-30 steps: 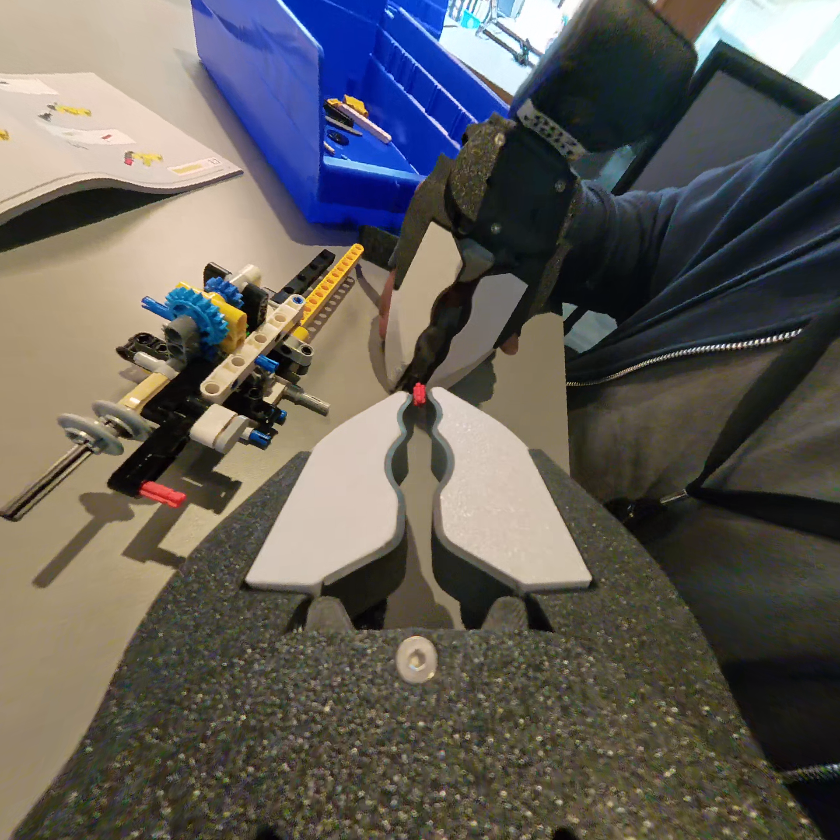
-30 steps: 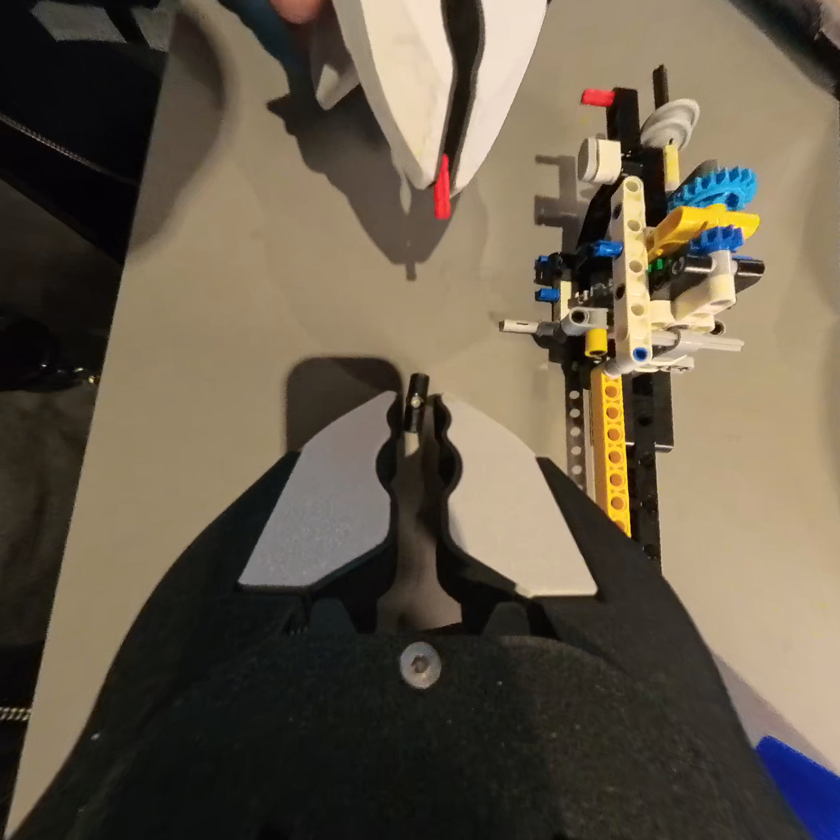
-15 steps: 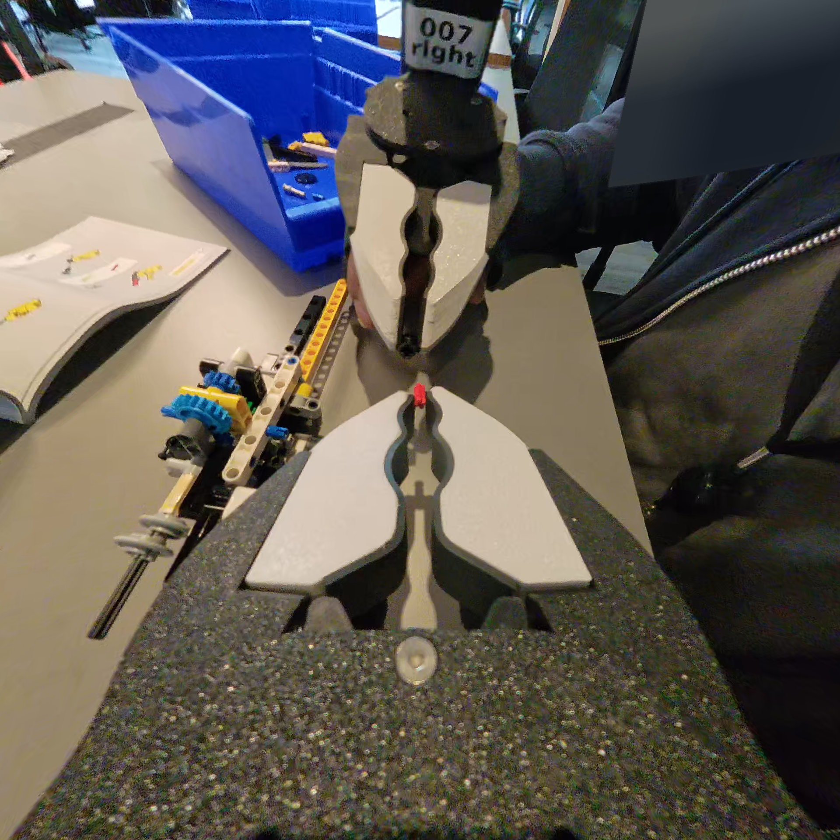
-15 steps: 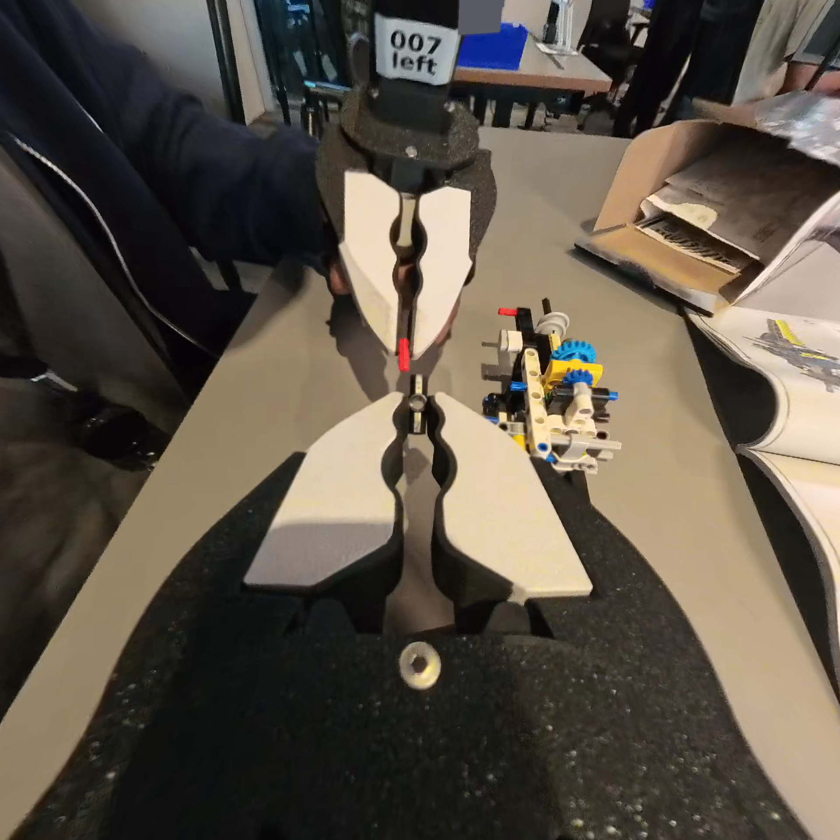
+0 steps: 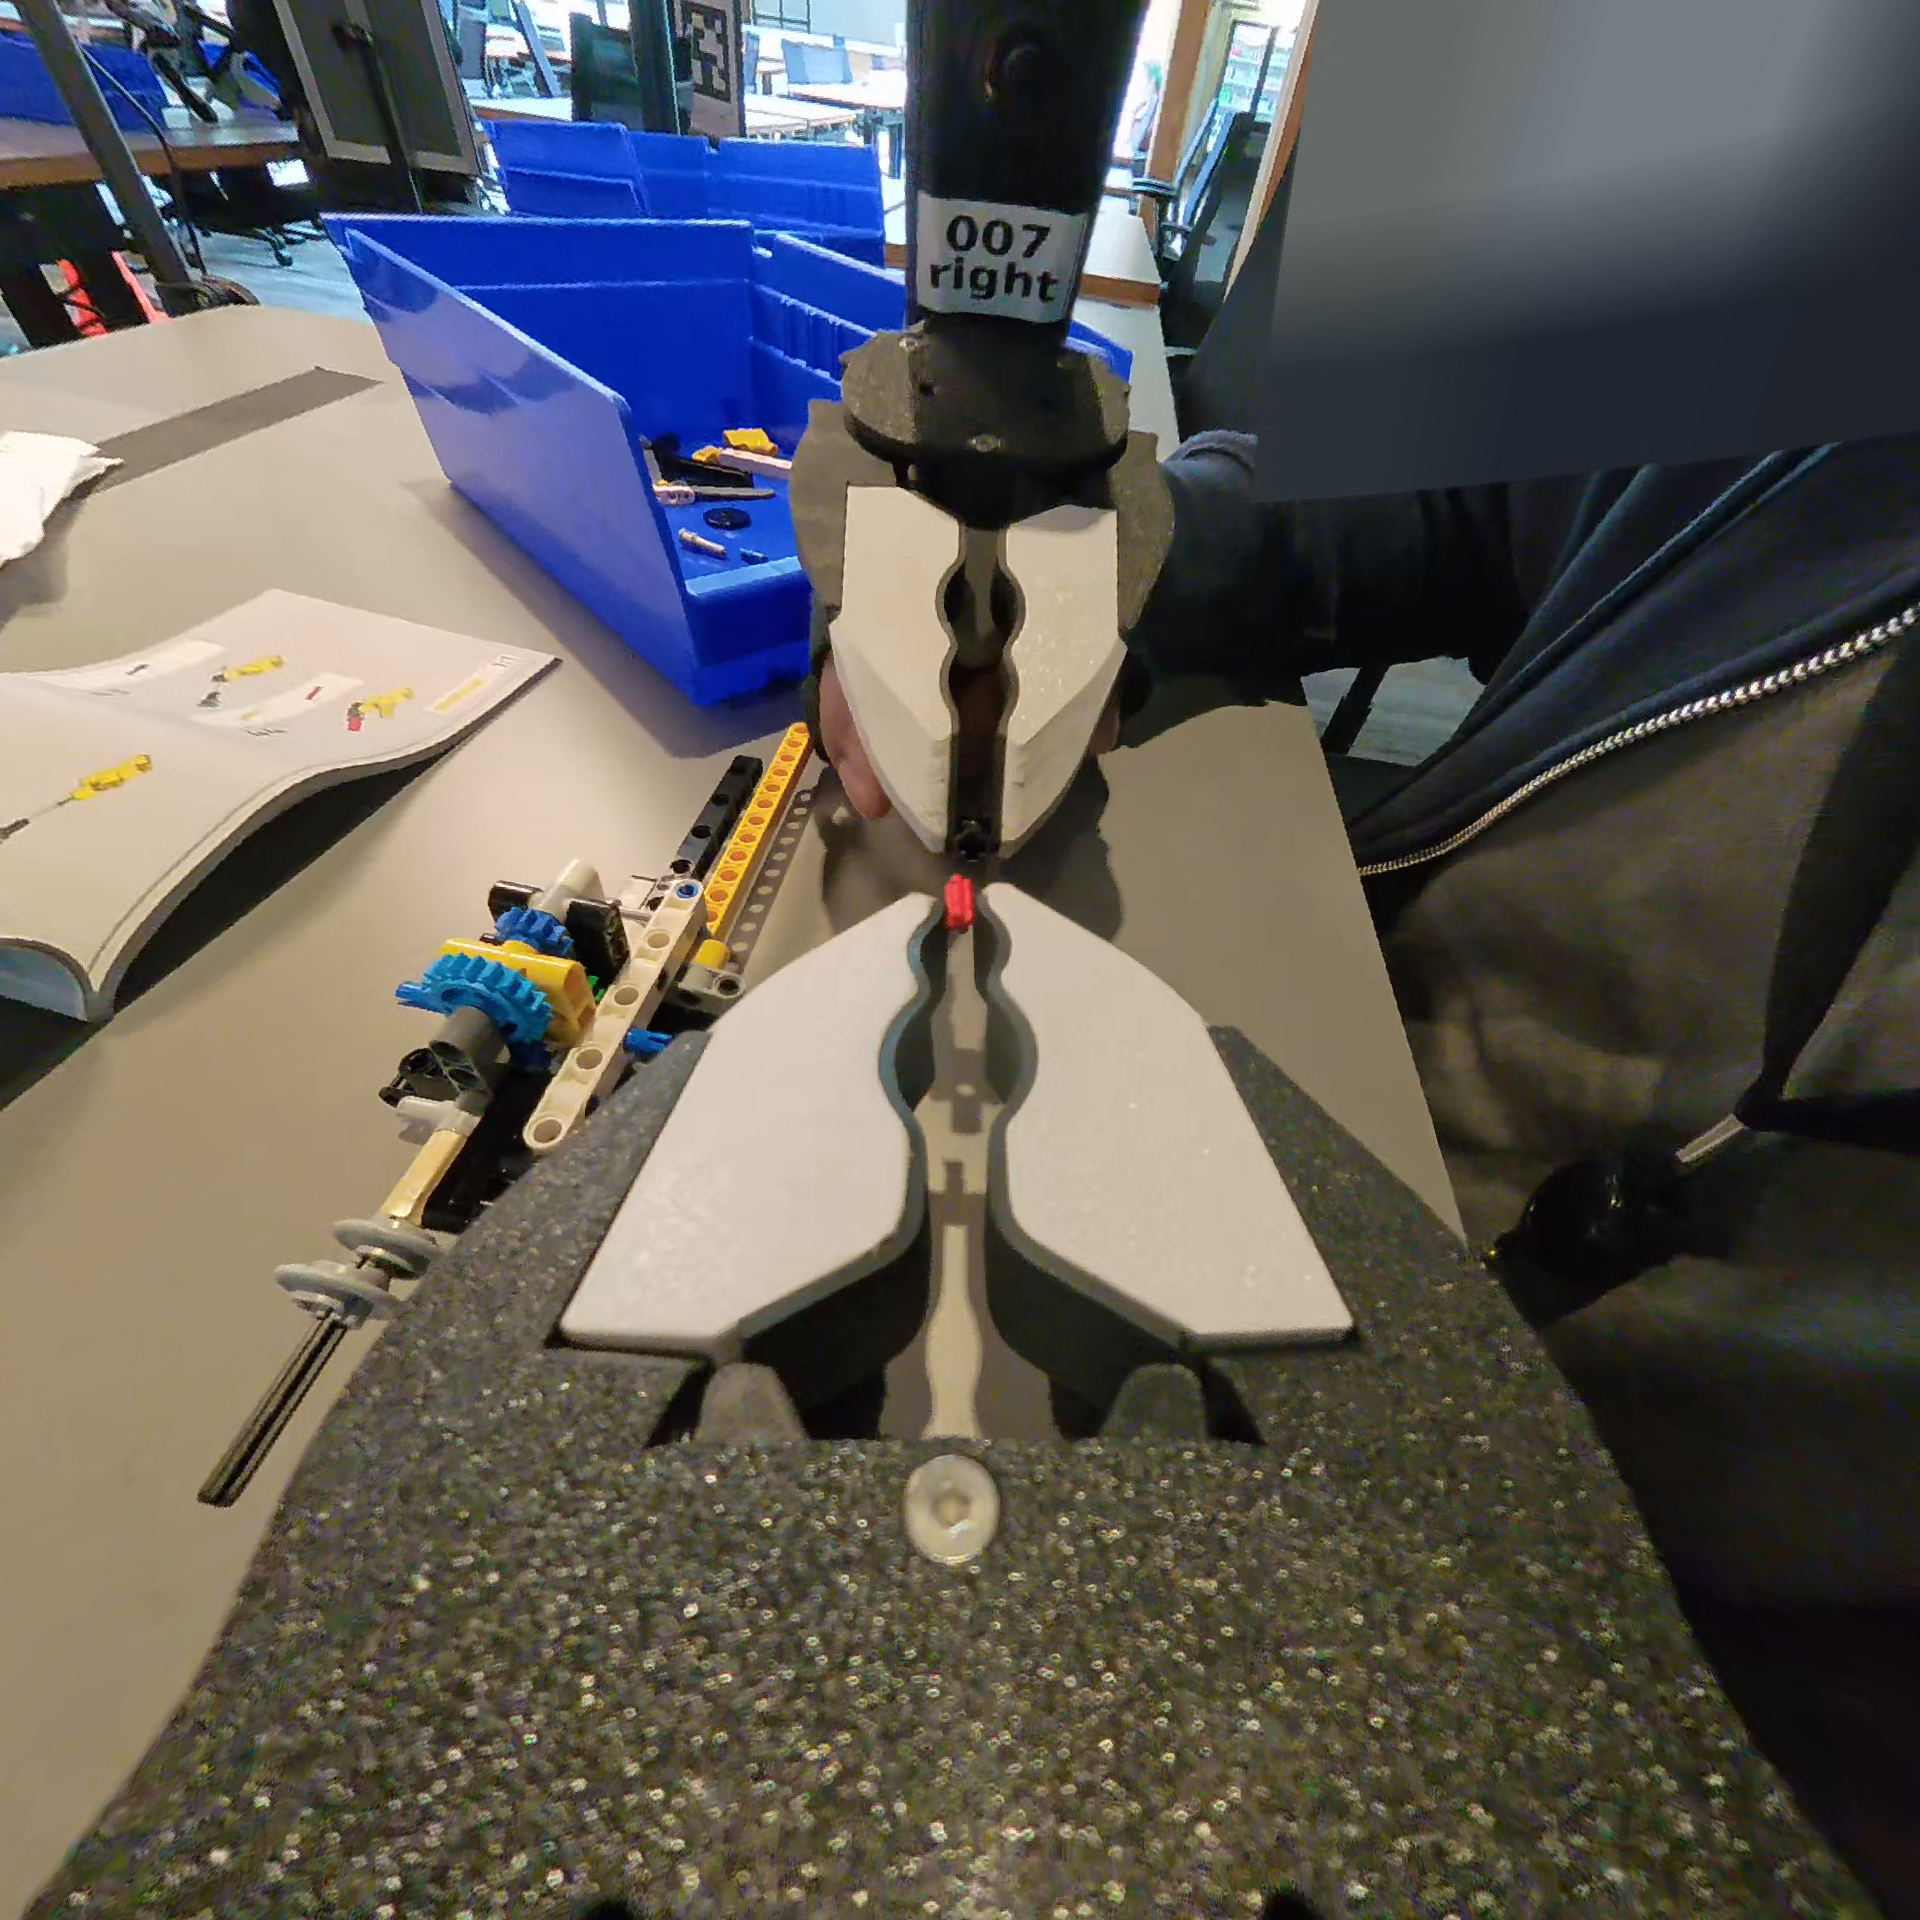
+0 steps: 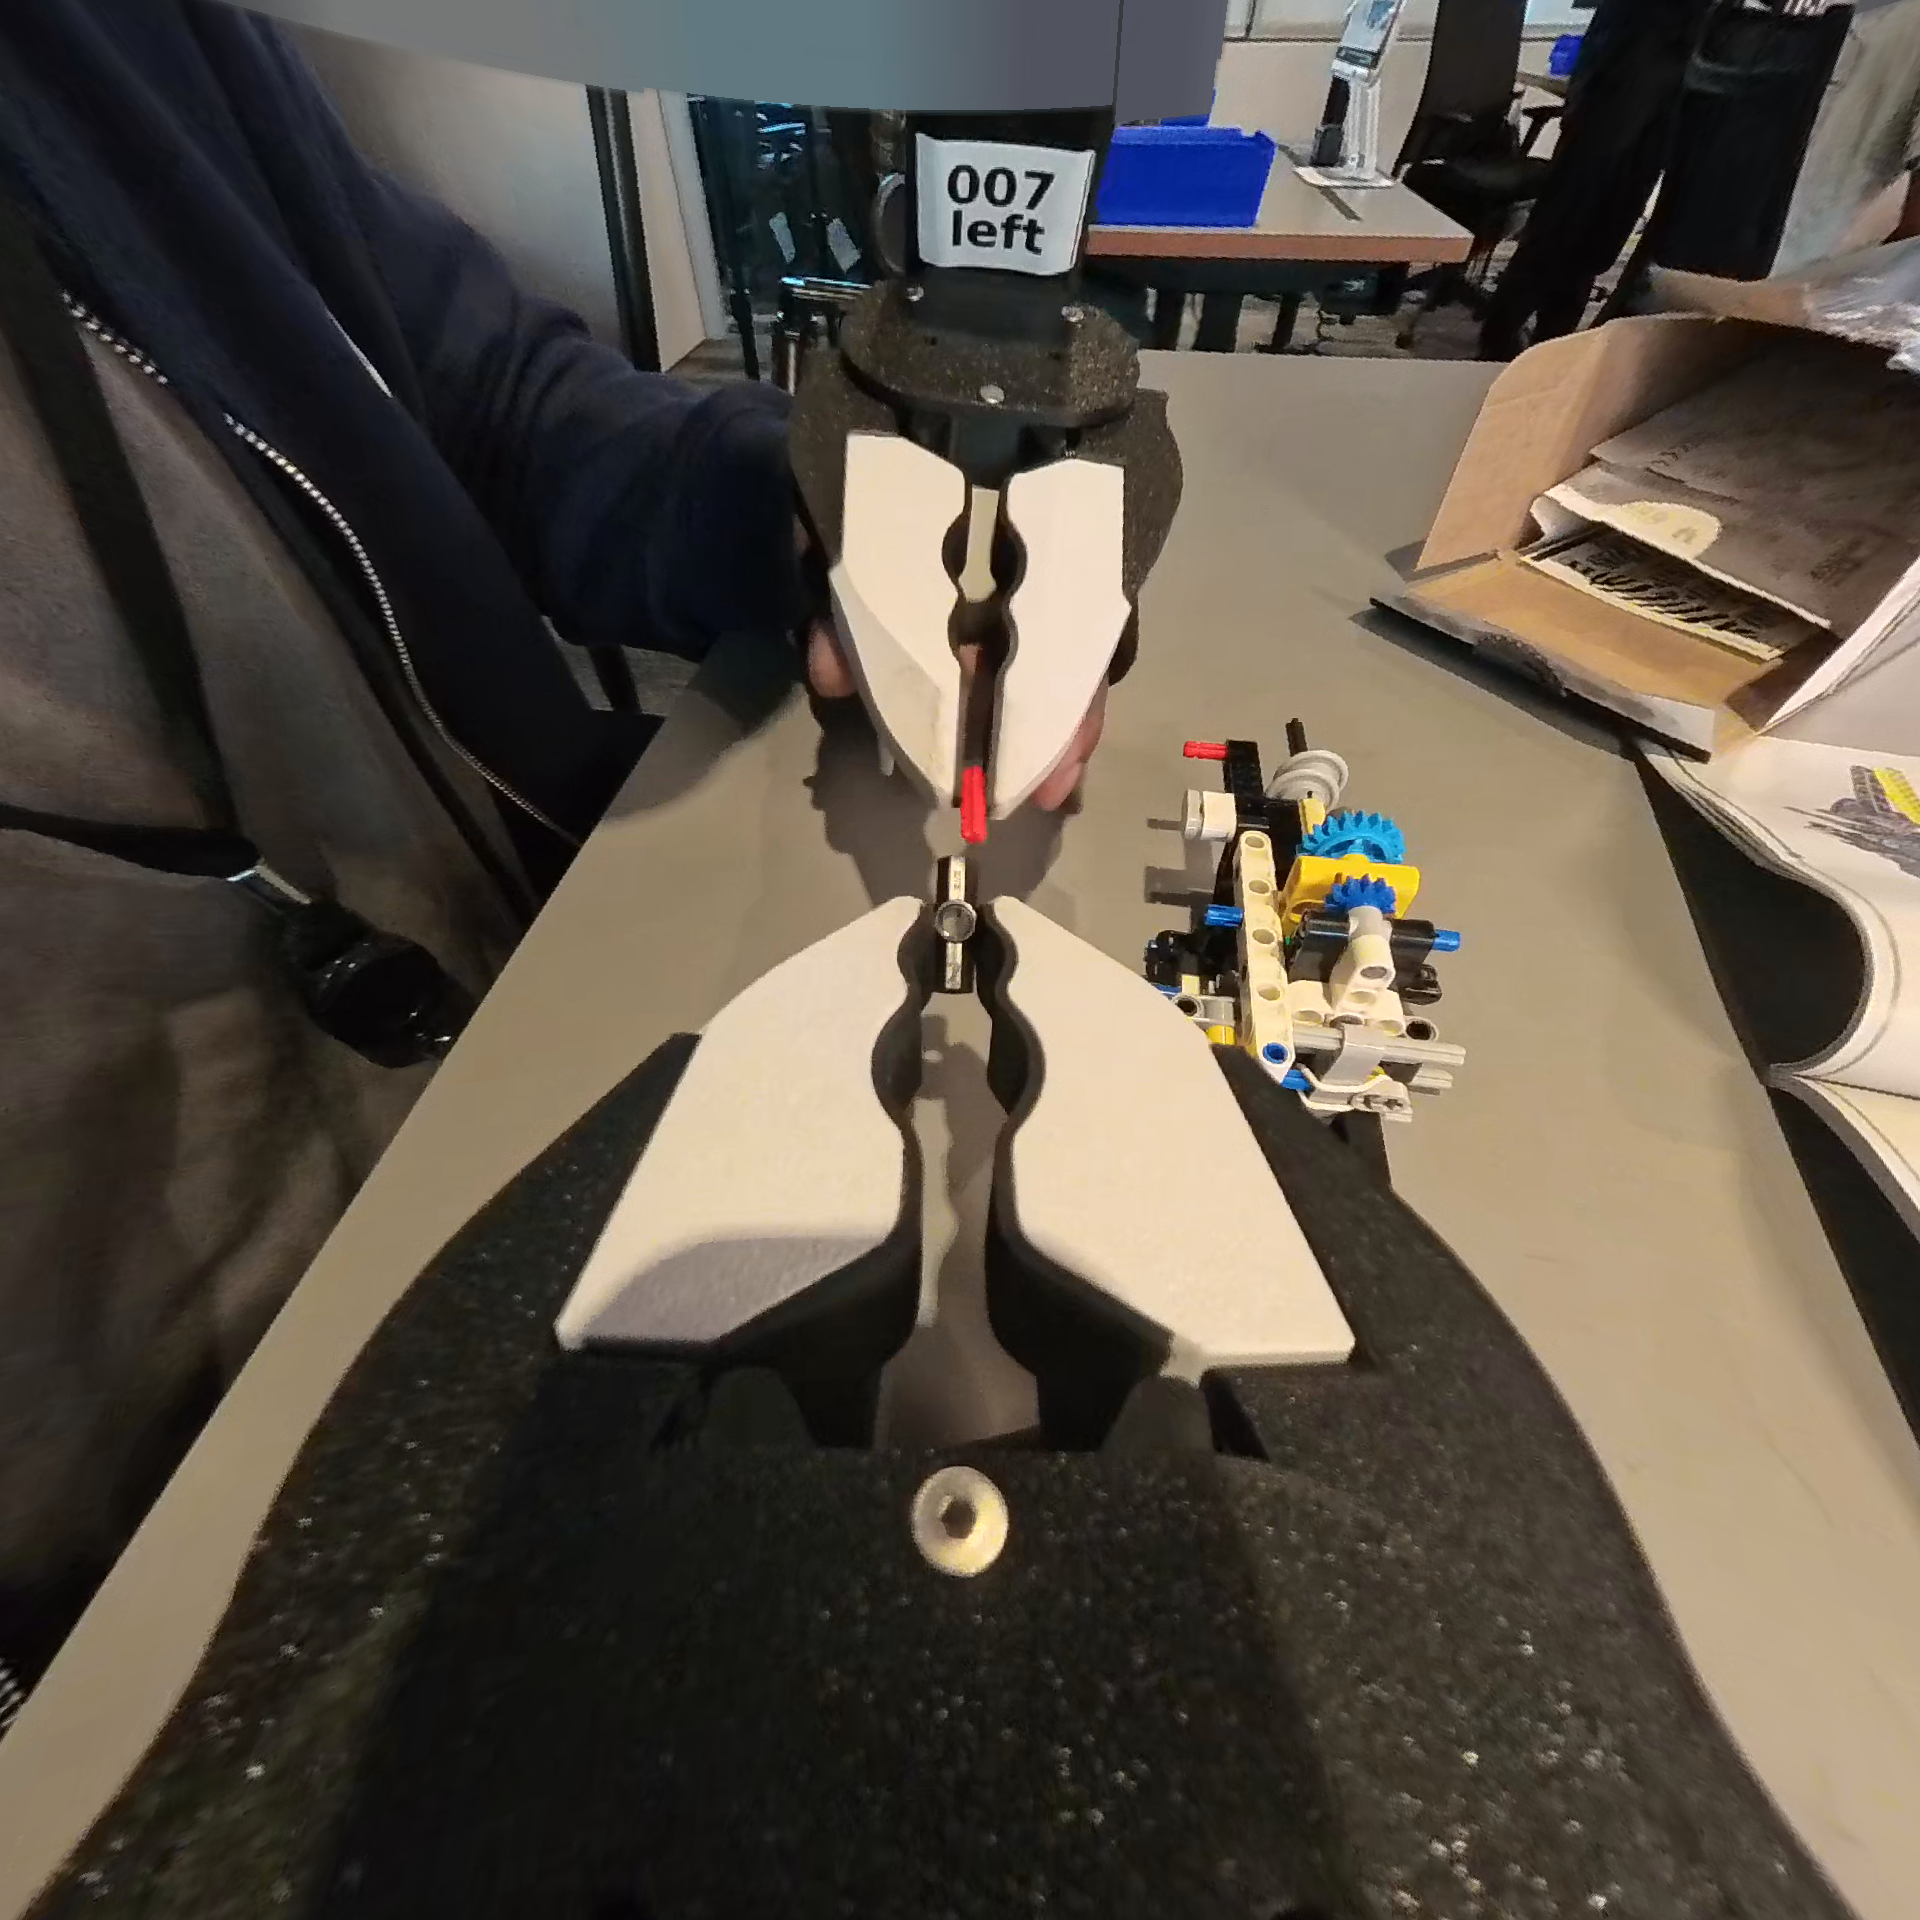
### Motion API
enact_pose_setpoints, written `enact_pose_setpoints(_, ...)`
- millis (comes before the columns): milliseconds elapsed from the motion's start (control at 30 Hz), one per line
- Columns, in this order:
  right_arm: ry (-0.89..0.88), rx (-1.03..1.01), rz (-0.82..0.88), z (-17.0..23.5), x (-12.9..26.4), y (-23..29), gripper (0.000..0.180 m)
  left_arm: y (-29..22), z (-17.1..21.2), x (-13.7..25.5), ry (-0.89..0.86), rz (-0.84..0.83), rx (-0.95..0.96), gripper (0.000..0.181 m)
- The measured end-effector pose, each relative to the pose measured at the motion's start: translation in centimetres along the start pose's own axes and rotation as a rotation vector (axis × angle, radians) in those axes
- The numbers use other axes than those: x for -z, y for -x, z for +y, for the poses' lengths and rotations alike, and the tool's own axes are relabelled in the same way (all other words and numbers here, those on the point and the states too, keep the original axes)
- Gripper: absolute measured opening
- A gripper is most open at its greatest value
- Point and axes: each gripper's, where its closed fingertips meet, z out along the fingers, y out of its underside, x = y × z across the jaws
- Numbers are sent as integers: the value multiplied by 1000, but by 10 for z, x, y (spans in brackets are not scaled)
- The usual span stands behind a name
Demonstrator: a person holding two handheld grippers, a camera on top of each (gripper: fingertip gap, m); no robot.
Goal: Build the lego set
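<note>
My left gripper (image 5: 958, 906) is shut on a small red axle pin (image 5: 957, 902), which sticks out of its tips; it also shows in the right wrist view (image 6: 972, 802). My right gripper (image 6: 954, 925) is shut on a small black connector piece (image 6: 954, 928) with a round hole. The two grippers face each other tip to tip above the grey table (image 5: 187, 1153), a small gap between pin and connector. The partly built model (image 5: 551, 997) with blue gears, a yellow beam and a black axle lies on the table to the left; it also shows in the right wrist view (image 6: 1309, 935).
A blue parts bin (image 5: 582, 457) with loose pieces stands behind the model. An open instruction booklet (image 5: 197, 748) lies at the left; it also shows in the right wrist view (image 6: 1860, 914). A cardboard box (image 6: 1662, 540) sits at the far right. A person in a dark jacket (image 5: 1621, 852) stands at the table's edge. My left and right fingertips are right by each other.
Both grippers have swung up from looking down at the table to face each other level. The red pin and the black connector have come closer together, tip to tip.
</note>
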Motion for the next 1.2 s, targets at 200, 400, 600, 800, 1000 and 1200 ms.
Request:
enact_pose_setpoints(200,10,-7,-14,1,-1,1,7,-2,-2,-3,-10,5,-6,4)
enact_pose_setpoints(400,32,-5,-24,4,-2,2,7,-3,-1,-4,-1,7,-11,4)
enact_pose_setpoints(600,37,-6,-35,4,-3,4,7,-6,2,-6,20,17,-26,4)
enact_pose_setpoints(800,58,-8,-48,7,-3,5,7,-8,6,-7,48,18,-60,4)
enact_pose_setpoints(1000,104,-42,-96,13,-5,10,6,-12,12,-9,100,17,-147,4)
enact_pose_setpoints(1200,133,-68,-122,17,-6,12,6,-13,16,-11,116,15,-189,4)
